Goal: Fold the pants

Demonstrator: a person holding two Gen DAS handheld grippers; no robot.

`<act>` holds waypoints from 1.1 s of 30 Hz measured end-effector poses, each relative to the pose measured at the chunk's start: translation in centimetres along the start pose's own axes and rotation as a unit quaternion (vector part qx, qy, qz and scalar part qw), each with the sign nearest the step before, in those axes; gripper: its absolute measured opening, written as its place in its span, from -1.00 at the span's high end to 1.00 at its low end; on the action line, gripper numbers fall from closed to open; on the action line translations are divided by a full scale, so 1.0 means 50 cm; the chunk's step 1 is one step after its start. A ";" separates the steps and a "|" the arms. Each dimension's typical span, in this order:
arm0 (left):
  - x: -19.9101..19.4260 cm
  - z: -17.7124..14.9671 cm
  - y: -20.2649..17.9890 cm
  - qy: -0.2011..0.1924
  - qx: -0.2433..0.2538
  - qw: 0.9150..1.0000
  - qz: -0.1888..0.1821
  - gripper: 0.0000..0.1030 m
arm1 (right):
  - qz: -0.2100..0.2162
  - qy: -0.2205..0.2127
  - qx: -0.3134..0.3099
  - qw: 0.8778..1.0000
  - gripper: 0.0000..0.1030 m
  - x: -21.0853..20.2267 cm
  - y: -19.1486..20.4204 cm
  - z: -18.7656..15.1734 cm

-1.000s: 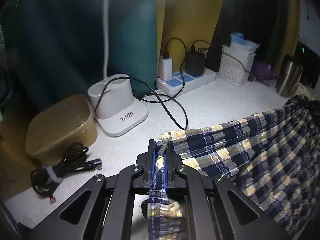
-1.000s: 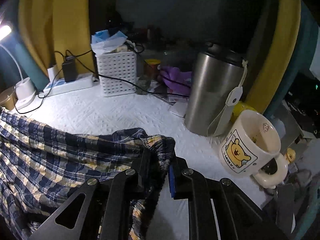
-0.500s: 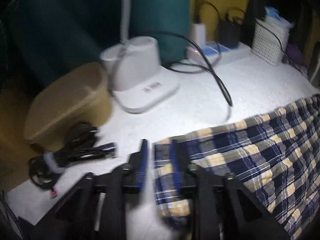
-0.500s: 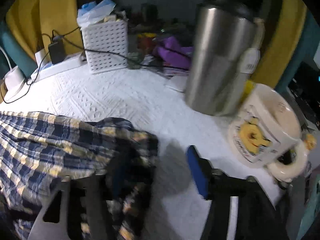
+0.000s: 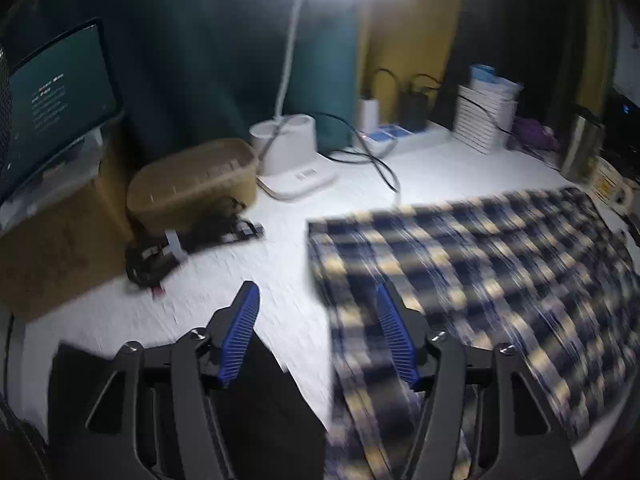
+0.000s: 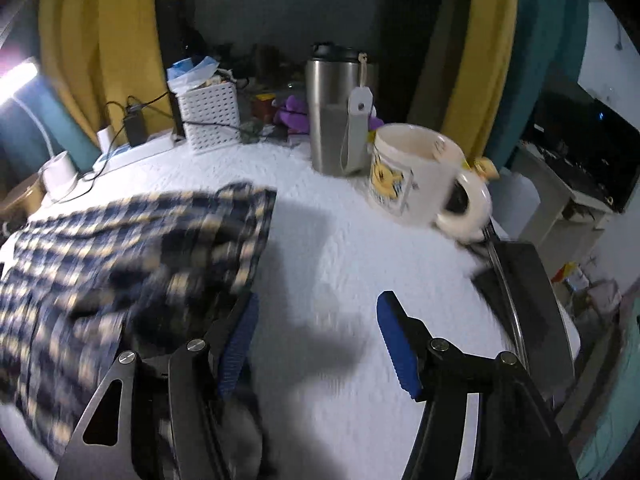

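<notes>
The navy and yellow plaid pants (image 5: 472, 272) lie spread flat on the white table (image 5: 248, 280). In the left wrist view their left edge runs just inside my right finger. My left gripper (image 5: 318, 300) is open and empty, raised above the table at that edge. In the right wrist view the pants (image 6: 132, 256) lie at the left, their right edge by my left finger. My right gripper (image 6: 316, 308) is open and empty over bare table (image 6: 340, 248). Both views are motion-blurred.
At the left end stand a tan lidded box (image 5: 192, 180), a bundle of black cable (image 5: 188, 240), a white lamp base (image 5: 292, 160) and a power strip (image 5: 400, 136). At the right end stand a steel tumbler (image 6: 340, 116), a cartoon mug (image 6: 420, 176), a white basket (image 6: 210, 120) and a black flat object (image 6: 516, 280).
Both grippers have opened and let go of the pants' corners. The pants now lie flat on the table. Both grippers have pulled back and up.
</notes>
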State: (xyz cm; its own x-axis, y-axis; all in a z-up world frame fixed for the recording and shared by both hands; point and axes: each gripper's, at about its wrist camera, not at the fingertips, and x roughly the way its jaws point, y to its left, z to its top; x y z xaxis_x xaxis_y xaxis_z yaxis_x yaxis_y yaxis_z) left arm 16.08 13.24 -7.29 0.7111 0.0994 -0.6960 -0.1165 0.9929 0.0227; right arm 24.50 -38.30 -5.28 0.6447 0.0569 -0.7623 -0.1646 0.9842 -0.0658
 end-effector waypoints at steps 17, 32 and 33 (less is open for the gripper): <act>-0.128 -0.144 -0.086 -0.012 0.009 0.998 -0.065 -0.33 | -0.001 -0.025 -0.100 0.995 -0.91 -0.172 0.167 -0.202; -0.153 -0.188 -0.129 -0.015 0.002 0.994 -0.104 -0.51 | -0.019 -0.038 -0.229 0.972 -0.98 -0.133 0.361 -0.249; -0.151 -0.187 -0.131 -0.015 0.003 0.994 -0.106 -0.52 | -0.021 -0.040 -0.234 0.971 -0.98 -0.129 0.365 -0.248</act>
State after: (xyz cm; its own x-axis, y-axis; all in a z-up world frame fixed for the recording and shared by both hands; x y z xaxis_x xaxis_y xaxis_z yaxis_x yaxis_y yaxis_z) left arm 5.01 5.36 -8.89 0.7392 -0.1104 -0.6643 0.0416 0.9921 -0.1185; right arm 8.08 -22.80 -9.57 0.7111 0.0487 -0.7014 -0.4460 0.8024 -0.3964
